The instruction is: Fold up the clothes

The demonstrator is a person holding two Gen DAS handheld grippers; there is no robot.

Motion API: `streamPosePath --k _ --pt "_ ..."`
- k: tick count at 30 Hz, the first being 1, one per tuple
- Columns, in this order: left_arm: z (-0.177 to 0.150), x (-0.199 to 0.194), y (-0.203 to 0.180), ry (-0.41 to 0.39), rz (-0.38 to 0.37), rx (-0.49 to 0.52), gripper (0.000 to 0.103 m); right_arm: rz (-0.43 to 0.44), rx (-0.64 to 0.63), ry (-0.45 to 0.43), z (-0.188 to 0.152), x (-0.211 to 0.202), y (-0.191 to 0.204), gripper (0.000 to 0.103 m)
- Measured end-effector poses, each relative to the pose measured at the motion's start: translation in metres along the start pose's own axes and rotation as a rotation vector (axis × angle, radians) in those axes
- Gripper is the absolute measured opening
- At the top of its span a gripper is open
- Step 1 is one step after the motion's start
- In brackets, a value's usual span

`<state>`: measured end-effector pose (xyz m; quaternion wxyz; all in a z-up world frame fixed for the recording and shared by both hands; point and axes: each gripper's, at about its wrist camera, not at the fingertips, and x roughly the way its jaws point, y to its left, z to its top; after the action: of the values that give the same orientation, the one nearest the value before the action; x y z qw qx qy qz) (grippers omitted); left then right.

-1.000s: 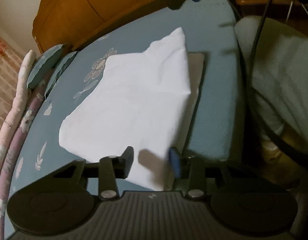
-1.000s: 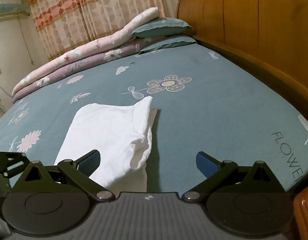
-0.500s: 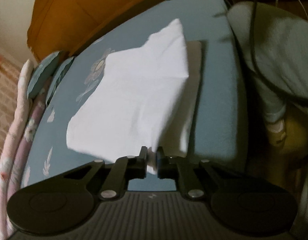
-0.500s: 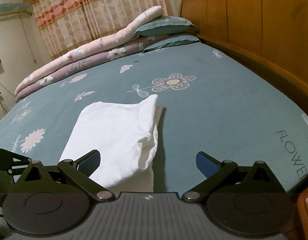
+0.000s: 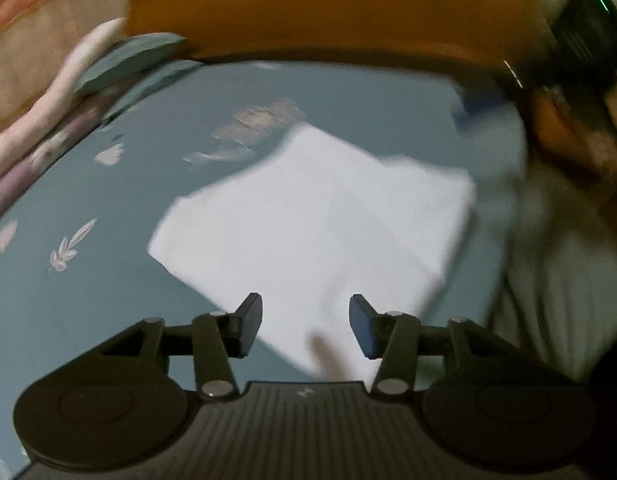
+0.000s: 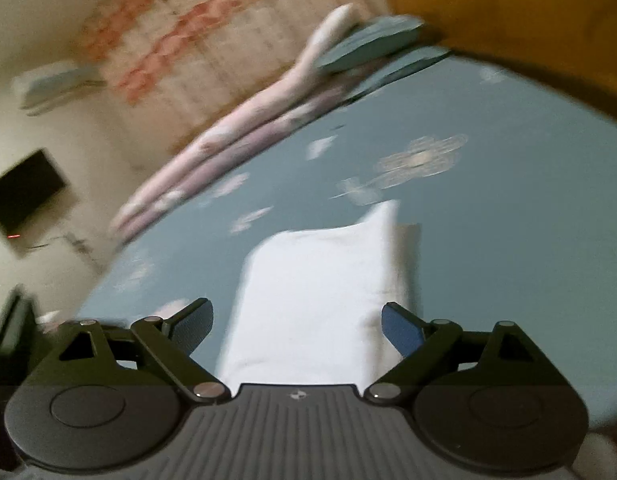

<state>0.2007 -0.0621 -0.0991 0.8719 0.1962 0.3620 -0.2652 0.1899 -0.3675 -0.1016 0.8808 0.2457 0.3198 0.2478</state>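
A white folded garment (image 5: 308, 216) lies flat on the blue flowered bedsheet (image 5: 88, 208). My left gripper (image 5: 305, 322) is open, its fingers apart above the near edge of the cloth, with nothing pinched between them. The same white garment (image 6: 320, 292) shows in the right wrist view as a long folded rectangle running away from me. My right gripper (image 6: 296, 326) is open wide, one finger on each side of the garment's near end, above it. Both views are smeared by motion.
An orange wooden headboard (image 5: 328, 12) bounds the bed's far side. Pillows (image 6: 372, 40) and a rolled pink quilt (image 6: 228, 136) lie along one edge. A person's grey sleeve (image 5: 560, 280) is at the right. A dark screen (image 6: 24, 192) hangs on the wall.
My left gripper was shut on the garment's near edge half a second ago and has let go and opened. Both grippers have swung; the right one now straddles the garment's end.
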Motion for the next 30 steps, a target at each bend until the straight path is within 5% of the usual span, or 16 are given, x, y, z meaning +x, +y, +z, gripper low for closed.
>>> streamPosePath --k 4,9,13,18,26,30 --pt "-0.002 0.030 0.007 0.014 -0.061 -0.115 0.049 0.024 -0.014 0.086 -0.011 0.038 0.003 0.094" --pt "-0.006 0.065 0.015 0.032 -0.135 -0.253 0.049 -0.100 0.041 0.155 -0.033 0.052 -0.028 0.091" --pt "-0.009 0.068 0.019 0.032 -0.131 -0.266 0.052 -0.067 0.080 0.142 -0.045 0.038 -0.041 0.089" --pt "0.008 0.072 0.039 -0.004 -0.127 -0.324 0.059 -0.078 -0.030 0.099 -0.021 0.031 -0.019 0.090" --pt "0.033 0.080 0.070 -0.056 -0.119 -0.418 0.063 -0.090 -0.115 0.130 -0.003 0.089 -0.010 0.093" --pt "0.013 0.108 0.077 0.026 -0.121 -0.460 0.064 -0.074 -0.089 0.139 -0.016 0.089 -0.028 0.092"
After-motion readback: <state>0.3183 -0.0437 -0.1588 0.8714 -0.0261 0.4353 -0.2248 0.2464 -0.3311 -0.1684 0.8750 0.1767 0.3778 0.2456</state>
